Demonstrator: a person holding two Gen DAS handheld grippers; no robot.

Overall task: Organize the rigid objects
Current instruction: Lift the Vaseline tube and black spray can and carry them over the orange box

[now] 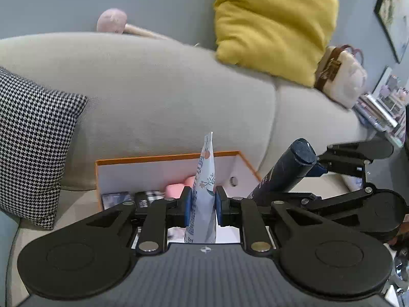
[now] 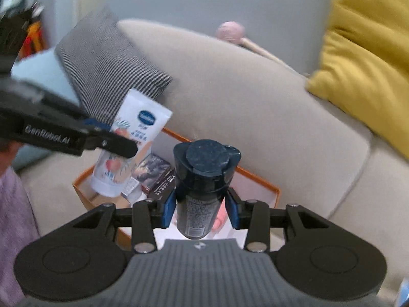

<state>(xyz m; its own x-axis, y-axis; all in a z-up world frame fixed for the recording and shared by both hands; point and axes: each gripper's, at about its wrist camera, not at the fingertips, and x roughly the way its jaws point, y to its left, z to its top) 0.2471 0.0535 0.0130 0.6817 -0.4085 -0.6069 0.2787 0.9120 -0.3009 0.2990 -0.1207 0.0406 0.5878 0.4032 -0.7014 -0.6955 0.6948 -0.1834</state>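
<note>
Tube: soft white plastic tube [image 1: 204, 184] with a flat crimped end and printed fruit, pinched by the left tool [image 1: 203, 206], above the box.
Bottle: dark blue, hard, round-capped bottle [image 2: 204, 179], clamped in the right tool [image 2: 200, 211].
Box: orange-rimmed card box [image 1: 166, 158], white inside, at 12 o'clock below both tools; small packets within.
Surface: beige fabric sofa [image 1: 158, 97].
Around: houndstooth cushion [image 1: 30, 143] at 9 o'clock, mustard cushion [image 1: 273, 23] at 1 o'clock, grey wall.

The white tube [image 1: 204, 192] hid part of the orange-rimmed box's [image 1: 166, 157] contents; its base vanished below the left gripper's [image 1: 203, 206] body. The houndstooth pillow [image 2: 107, 71] was motion-blurred.
</note>
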